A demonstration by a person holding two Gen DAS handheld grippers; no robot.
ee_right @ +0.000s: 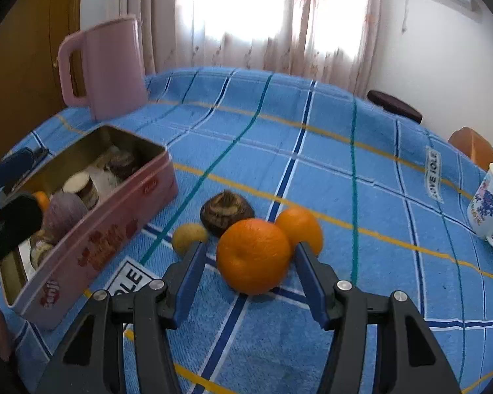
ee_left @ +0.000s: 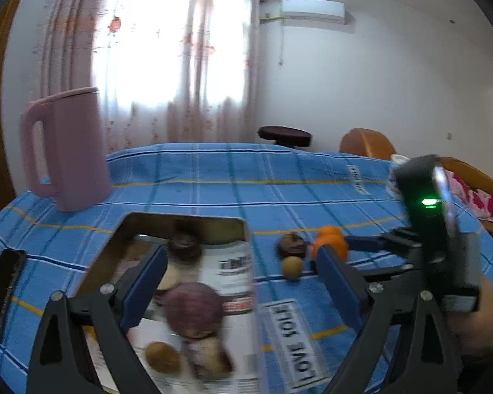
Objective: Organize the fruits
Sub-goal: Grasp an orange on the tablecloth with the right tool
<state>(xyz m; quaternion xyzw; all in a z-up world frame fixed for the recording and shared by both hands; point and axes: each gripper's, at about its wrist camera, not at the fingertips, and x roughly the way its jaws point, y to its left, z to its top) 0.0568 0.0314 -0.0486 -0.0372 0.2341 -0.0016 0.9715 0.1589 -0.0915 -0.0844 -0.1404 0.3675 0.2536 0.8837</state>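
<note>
Straddled the near orange point(ee_right: 253, 256) with the right gripper point(ee_right: 246, 262), pads not yet pressing, unclenched; lacked only a centred, gentle squeeze before lifting toward the tin point(ee_right: 92, 246) leftward; hung the left gripper point(ee_left: 243, 279) released over it, nothing grasped.

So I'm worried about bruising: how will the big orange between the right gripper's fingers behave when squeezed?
The big orange looks round, so it could roll on the tablecloth if nudged. Its dimpled peel probably grips fine. It seems firm, though a hard squeeze might bruise it.
</note>
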